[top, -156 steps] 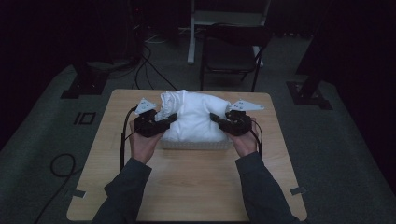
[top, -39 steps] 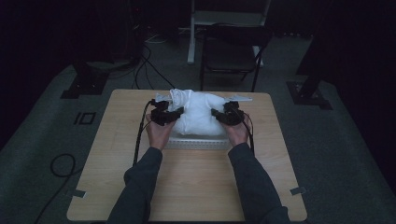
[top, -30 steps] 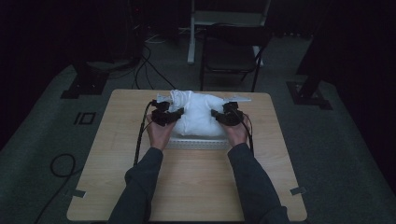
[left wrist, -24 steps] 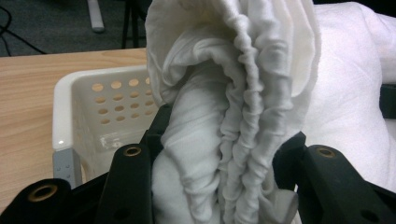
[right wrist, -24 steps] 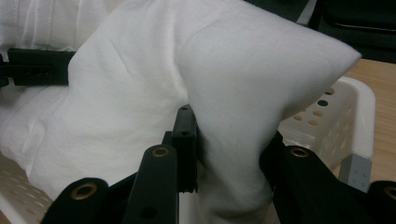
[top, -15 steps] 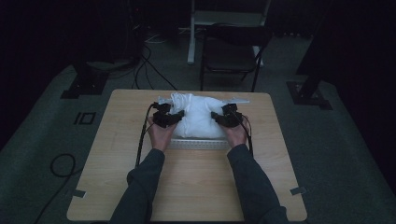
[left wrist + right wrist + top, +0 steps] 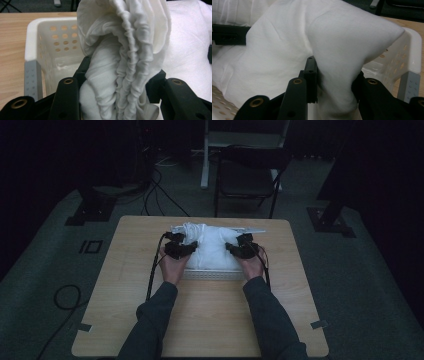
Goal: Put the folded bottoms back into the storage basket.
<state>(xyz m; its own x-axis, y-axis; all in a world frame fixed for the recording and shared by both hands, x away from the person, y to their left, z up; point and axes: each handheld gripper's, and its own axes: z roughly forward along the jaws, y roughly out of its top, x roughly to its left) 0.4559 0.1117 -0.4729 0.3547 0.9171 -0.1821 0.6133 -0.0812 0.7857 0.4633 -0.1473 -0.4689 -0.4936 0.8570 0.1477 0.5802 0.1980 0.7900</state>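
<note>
A dim recording studio or laboratory set up for demonstration capture. A light wooden rectangular table (image 7: 200,320) stands alone on grey carpeted floor (image 7: 370,285), its near corners marked by short strips of grey tape (image 7: 318,324). Black cables (image 7: 62,295) trail loosely across the carpet. Black metal stand bases (image 7: 90,210) flank the table on both sides, with a dark folding metal chair (image 7: 247,180) and a white frame (image 7: 210,140) behind; the surroundings are blacked out.

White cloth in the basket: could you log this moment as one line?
left claw: shut on white cloth | right claw: shut on cloth | cloth: over white basket
</note>
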